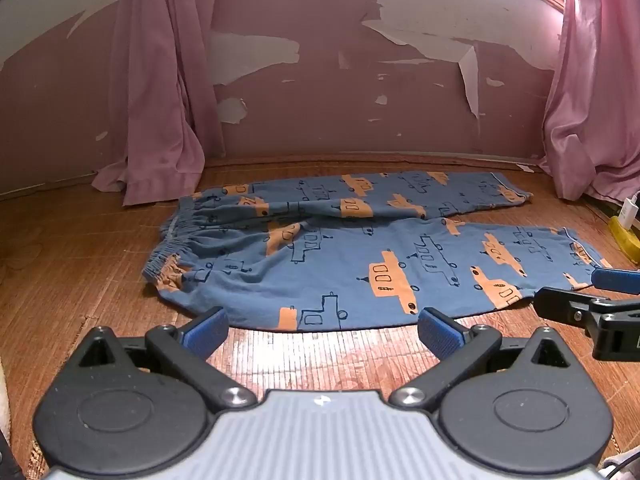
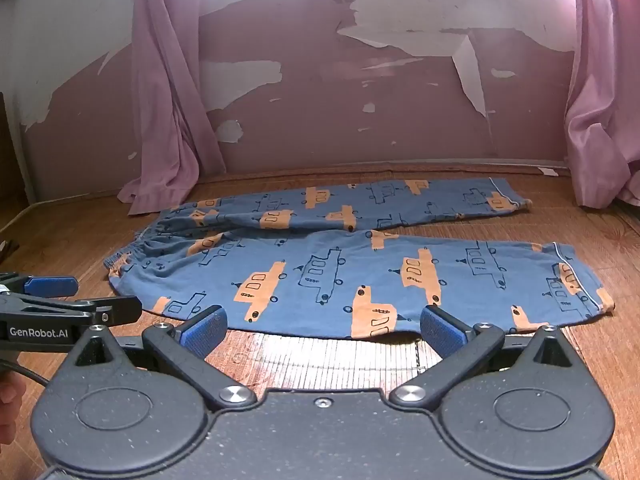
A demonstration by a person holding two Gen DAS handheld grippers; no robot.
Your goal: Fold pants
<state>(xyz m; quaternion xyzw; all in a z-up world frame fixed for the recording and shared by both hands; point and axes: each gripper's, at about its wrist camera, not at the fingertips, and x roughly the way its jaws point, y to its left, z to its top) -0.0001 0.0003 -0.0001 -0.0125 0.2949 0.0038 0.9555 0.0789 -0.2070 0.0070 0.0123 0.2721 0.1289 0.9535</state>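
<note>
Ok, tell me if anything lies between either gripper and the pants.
Nothing visible does. Only bare wooden floor separates the open left gripper and the open right gripper from the near edge of the pants.

The pants (image 1: pixel 360 248) lie flat on the floor (image 1: pixel 80 248), stretched crosswise before the wall (image 1: pixel 360 60), waistband (image 1: pixel 176 236) to the left and both leg ends to the right. The far leg (image 1: pixel 400 194) runs nearer the wall; the near leg (image 1: pixel 440 272) lies in front of it, and the two part toward the right. A curtain (image 1: pixel 160 100) hangs at the left, its foot resting on the floor just behind the waistband; another curtain (image 1: pixel 592 100) hangs at the right, beyond the leg ends. The left hand-held gripper (image 1: pixel 322 334) sits in front of the near leg's front edge toward the waistband side, and the right hand-held gripper (image 2: pixel 324 330) sits to its right, before the same edge.
</note>
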